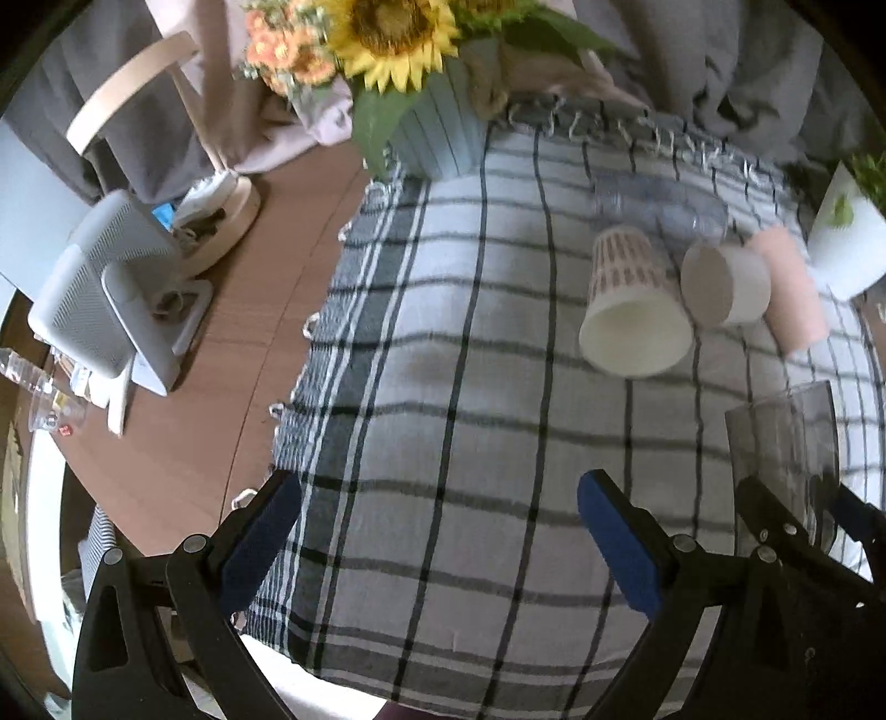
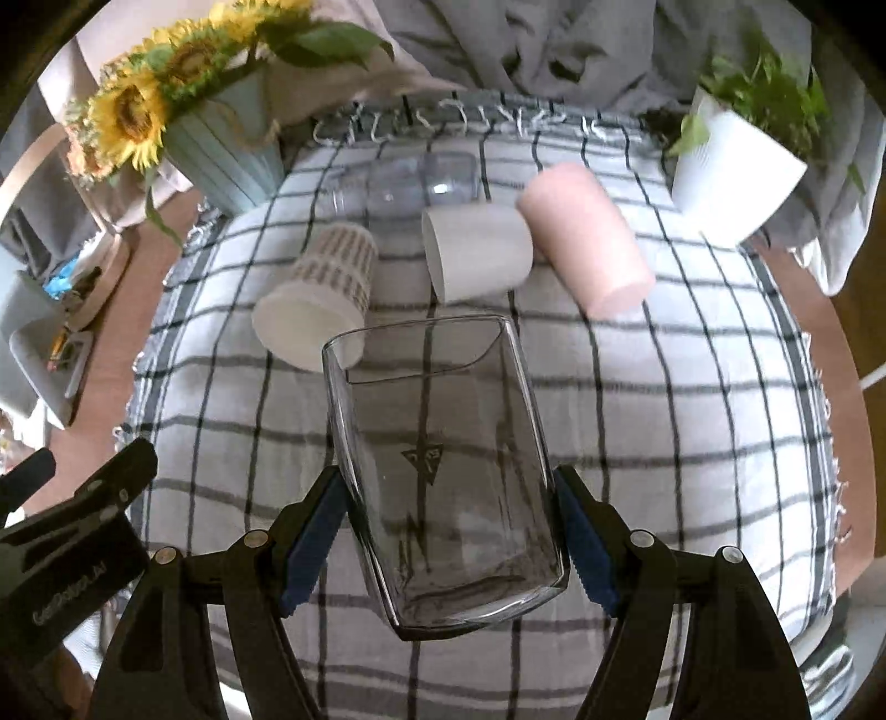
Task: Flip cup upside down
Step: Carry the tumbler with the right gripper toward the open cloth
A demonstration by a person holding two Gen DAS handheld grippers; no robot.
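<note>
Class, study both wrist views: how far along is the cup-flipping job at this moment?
Done: the right gripper has the smoked glass cup clamped between its blue pads, apparently lifted off the checked cloth. In hand: the cup is tilted, rim pointing away. Left: finishing the turn and setting it down on its rim. The left gripper is open and empty. Four other cups lie on their sides behind.

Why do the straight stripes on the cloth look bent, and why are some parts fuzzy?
In both wrist views the fisheye lens bows the checked cloth lines outward and leaves black corners. In the left wrist view the sunflowers and paper cup are smeared by blur. In the right wrist view the smoky glass cup, clamped in the right gripper, darkens the stripes seen through it.
</note>
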